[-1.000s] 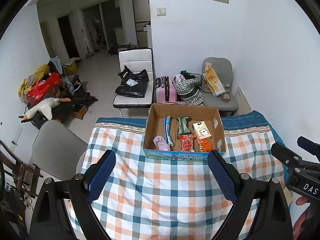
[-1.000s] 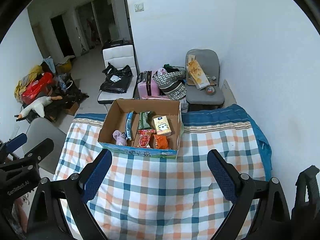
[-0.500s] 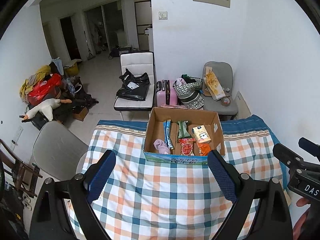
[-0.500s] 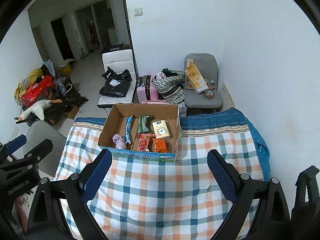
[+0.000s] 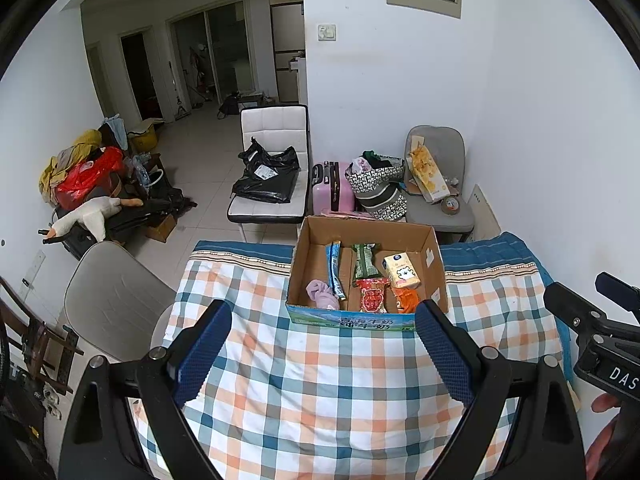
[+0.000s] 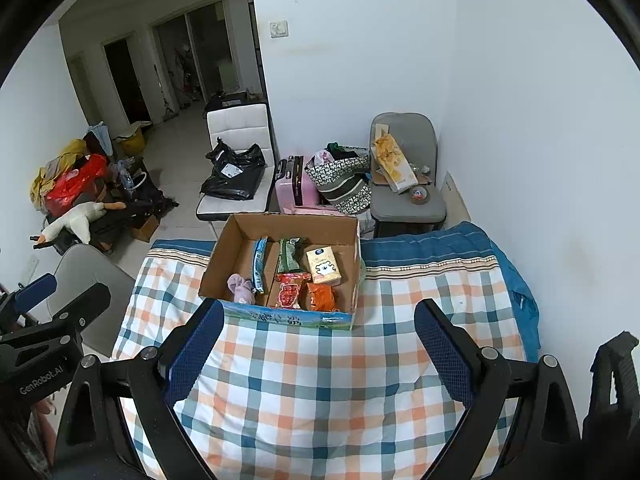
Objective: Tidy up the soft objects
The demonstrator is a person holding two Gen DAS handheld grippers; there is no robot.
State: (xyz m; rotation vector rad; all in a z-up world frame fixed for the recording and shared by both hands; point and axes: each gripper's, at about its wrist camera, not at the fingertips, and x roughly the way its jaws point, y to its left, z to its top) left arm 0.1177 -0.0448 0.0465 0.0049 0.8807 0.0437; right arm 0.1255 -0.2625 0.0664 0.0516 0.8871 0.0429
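Observation:
An open cardboard box (image 5: pixel 434 264) (image 6: pixel 218 264) stands on a checked cloth (image 5: pixel 320 380) (image 6: pixel 320 380) at the far side of the table. Inside lie a pink sock (image 5: pixel 322 294) (image 6: pixel 241 287), a blue packet (image 5: pixel 334 272) (image 6: pixel 259 265), a green packet (image 5: pixel 365 260) (image 6: pixel 289 258), a tissue pack (image 5: pixel 401 270) (image 6: pixel 323 266), a red packet (image 5: pixel 372 295) (image 6: pixel 289 290) and an orange packet (image 5: pixel 405 300) (image 6: pixel 319 296). My left gripper (image 5: pixel 323 350) and right gripper (image 6: pixel 318 350) both hover open and empty over the cloth, short of the box.
Beyond the table stand a white chair with a black bag (image 5: pixel 272 176), a pink suitcase (image 5: pixel 332 190), a patterned bag (image 5: pixel 378 188) and a grey chair (image 5: pixel 438 200). A grey chair (image 5: pixel 108 292) sits at the table's left. Clutter with a plush goose (image 5: pixel 88 216) lines the left wall.
Both grippers have drawn back and risen slightly, so the box looks smaller and farther. Both stay open and empty.

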